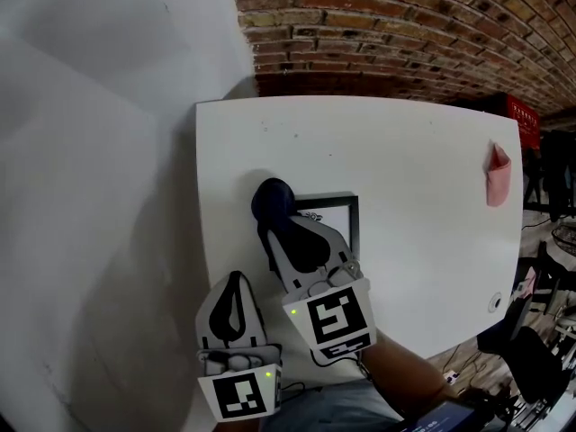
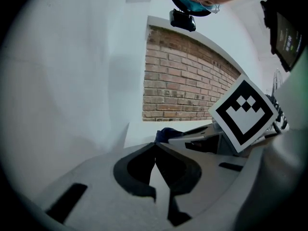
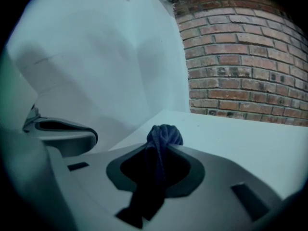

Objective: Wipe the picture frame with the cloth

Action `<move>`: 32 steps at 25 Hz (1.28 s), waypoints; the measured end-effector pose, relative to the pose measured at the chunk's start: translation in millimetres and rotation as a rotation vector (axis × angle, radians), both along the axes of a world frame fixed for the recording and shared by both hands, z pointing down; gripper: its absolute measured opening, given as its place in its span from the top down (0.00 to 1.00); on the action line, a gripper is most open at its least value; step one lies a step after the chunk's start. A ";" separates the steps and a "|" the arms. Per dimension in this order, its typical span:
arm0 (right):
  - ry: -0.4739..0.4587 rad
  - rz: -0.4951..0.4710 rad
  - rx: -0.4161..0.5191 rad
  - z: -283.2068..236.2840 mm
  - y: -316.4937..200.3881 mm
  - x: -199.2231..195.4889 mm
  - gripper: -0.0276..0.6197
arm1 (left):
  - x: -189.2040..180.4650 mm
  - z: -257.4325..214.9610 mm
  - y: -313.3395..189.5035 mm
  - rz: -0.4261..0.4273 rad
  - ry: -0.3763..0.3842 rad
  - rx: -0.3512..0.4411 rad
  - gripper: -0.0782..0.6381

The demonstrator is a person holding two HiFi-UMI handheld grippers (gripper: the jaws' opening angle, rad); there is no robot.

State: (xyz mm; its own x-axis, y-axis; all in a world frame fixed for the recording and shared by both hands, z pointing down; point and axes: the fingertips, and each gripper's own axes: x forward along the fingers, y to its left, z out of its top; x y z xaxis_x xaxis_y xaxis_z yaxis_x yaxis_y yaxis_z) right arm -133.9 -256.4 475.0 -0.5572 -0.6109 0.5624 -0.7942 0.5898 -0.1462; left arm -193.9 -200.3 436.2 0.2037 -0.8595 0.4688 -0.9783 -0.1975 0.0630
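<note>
- I found no legible words or numbers.
- The red sign (image 1: 525,121) carried white print too small to read.
- My left gripper (image 1: 236,280) and right gripper (image 1: 274,207) bore only black-and-white square markers (image 1: 329,320).

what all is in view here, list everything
white rectangular table: 1, white, centre
black-edged picture frame: 1, black, on table, near side
dark blue bunched cloth: 1, dark blue, at frame's left edge
pink folded item: 1, pink, table's right edge
red brick wall: 1, red-brown, beyond table
plain white wall: 1, white, left of table
left gripper: 1, grey, shut, empty, near table's front-left corner
right gripper: 1, grey, shut on cloth
</note>
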 end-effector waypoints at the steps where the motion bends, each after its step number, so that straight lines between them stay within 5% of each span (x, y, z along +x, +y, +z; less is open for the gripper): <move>1: 0.007 0.004 0.000 1.2 -0.2 0.7 0.83 | -0.6 0.3 0.1 -0.001 -0.001 0.002 0.88; 32: 0.049 0.176 -0.022 7.6 -0.8 72.5 0.84 | 30.5 -10.1 4.9 0.074 -0.011 0.042 0.88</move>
